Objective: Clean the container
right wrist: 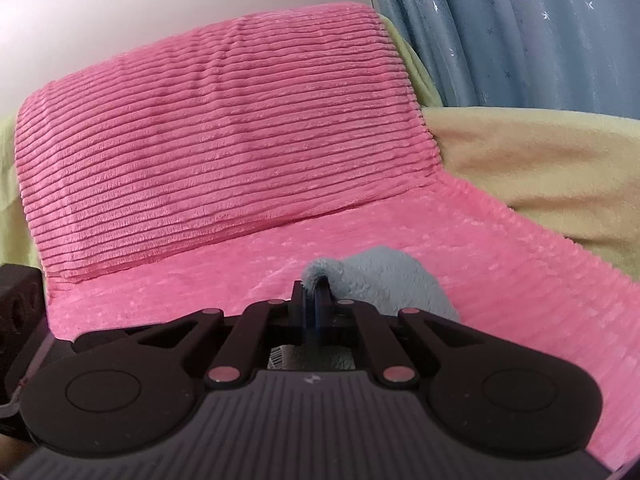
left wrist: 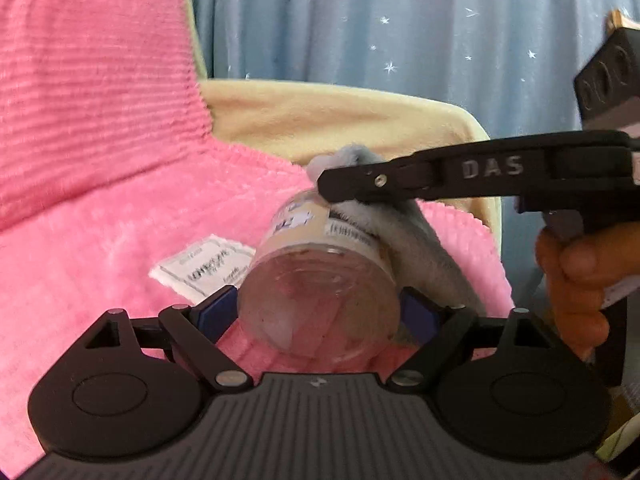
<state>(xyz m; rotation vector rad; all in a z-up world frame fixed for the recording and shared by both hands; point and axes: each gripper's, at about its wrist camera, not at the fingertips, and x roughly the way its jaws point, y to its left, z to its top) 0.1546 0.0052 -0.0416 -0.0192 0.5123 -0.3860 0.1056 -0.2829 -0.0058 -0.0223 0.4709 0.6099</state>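
A clear plastic jar with a beige label lies on its side, its base facing the left wrist camera. My left gripper is shut on the jar, blue pads pressed against both sides of its base. My right gripper comes in from the right, shut on a grey-blue cloth that drapes over the jar's upper right side. In the right wrist view the right gripper pinches the same cloth between closed fingers; the jar is mostly hidden beneath, with only a bit of label showing.
A pink ribbed blanket covers a couch seat and back cushion. A white paper tag lies on the blanket left of the jar. Yellow fabric and a blue star-print curtain stand behind. A hand grips the right tool.
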